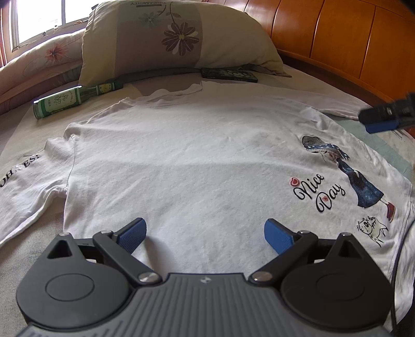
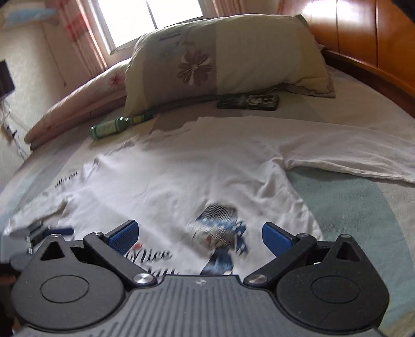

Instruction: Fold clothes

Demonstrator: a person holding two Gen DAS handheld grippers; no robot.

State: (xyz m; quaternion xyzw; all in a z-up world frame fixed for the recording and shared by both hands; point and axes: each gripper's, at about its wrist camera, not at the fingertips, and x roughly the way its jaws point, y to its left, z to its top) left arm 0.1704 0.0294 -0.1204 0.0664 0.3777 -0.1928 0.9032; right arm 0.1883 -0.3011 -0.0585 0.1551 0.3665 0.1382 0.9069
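While the white long-sleeve cotton T-shirt with the "Nice Day" girl-and-cat print (image 1: pixel 197 160) lies flat and face-up, unfolded, across the middle of the bed w/ both sleeves spread out to the sides, neither claw holds anything: left gripper (image 1: pixel 205 233) has its blue-padded fingers spread wide just over the hem area, and right gripper (image 2: pixel 198 237) is likewise wide open above the printed part, nothing between the pads. Right-wrist view is motion-blurred near the print, so exact height over the cloth can't be told. Risks, as a guess: fabric is thin and limp, so a pinch could catch only the top layer and the fold would drag crooked; or the pads could grab the bedsheet underneath too. Green glass bottle with a white label (image 1: pixel 70 99) lies on its side near the far shoulder, and a dark rectangular case with a cartoon print (image 1: pixel 229 74) sits just past the collar; a swung sleeve may knock or cover either. Surface: soft bed w/ grey and pale teal sheet (image 2: pixel 350 202), likely to give under pressure. Room: beige floral pillow (image 1: pixel 168 39), orange-brown wooden headboard (image 1: pixel 337 39), bright window (image 2: pixel 150 15), pinkish curtains.
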